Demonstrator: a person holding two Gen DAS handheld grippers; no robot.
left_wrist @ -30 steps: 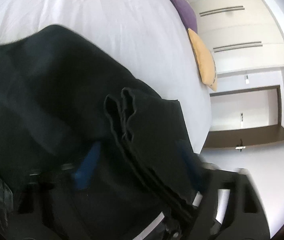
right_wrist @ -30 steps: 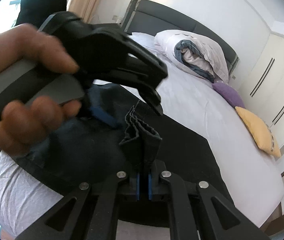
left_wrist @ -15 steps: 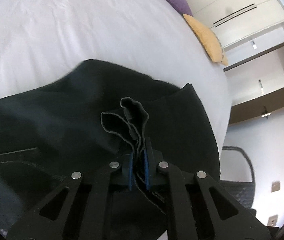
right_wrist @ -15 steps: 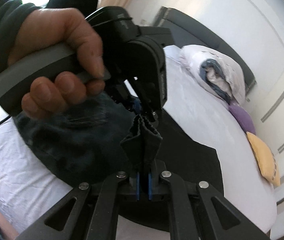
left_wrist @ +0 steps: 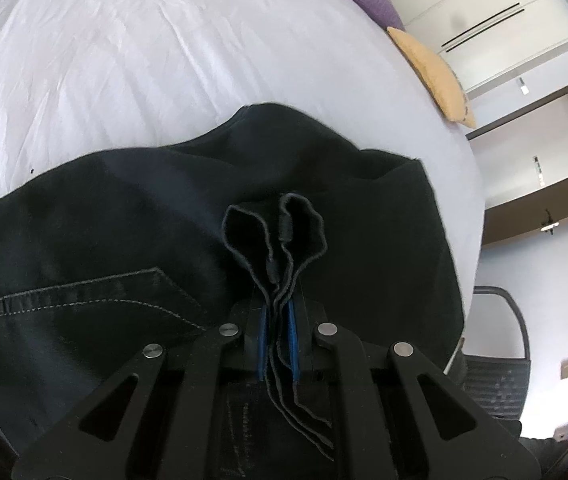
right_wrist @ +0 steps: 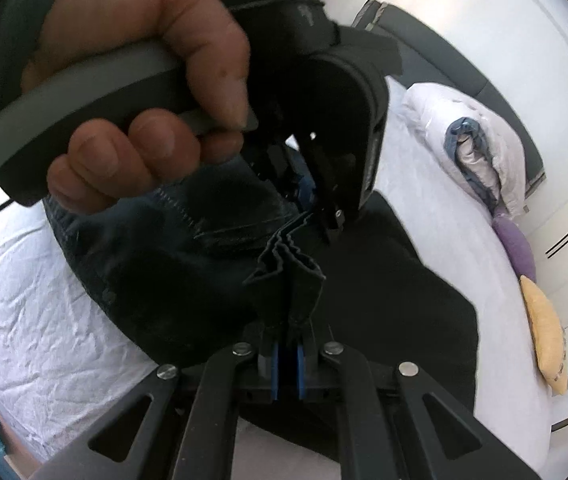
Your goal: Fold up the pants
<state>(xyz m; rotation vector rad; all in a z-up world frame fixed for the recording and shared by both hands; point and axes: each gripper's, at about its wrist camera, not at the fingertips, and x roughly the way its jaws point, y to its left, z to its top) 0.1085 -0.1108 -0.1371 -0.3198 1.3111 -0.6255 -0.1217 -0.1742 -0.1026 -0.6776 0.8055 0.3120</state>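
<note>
The wide white bed (left_wrist: pixel 132 64) carries the dark denim pants (left_wrist: pixel 116 240), part spread flat, part lifted in a fold being carried over. Next, I judge, both held edges should be laid down square on the flat layer, then let go. The left gripper (left_wrist: pixel 277 312), lately closing, pinches bunched hem layers; the right gripper (right_wrist: pixel 287 336) is pressed tight on a pleated edge.
</note>
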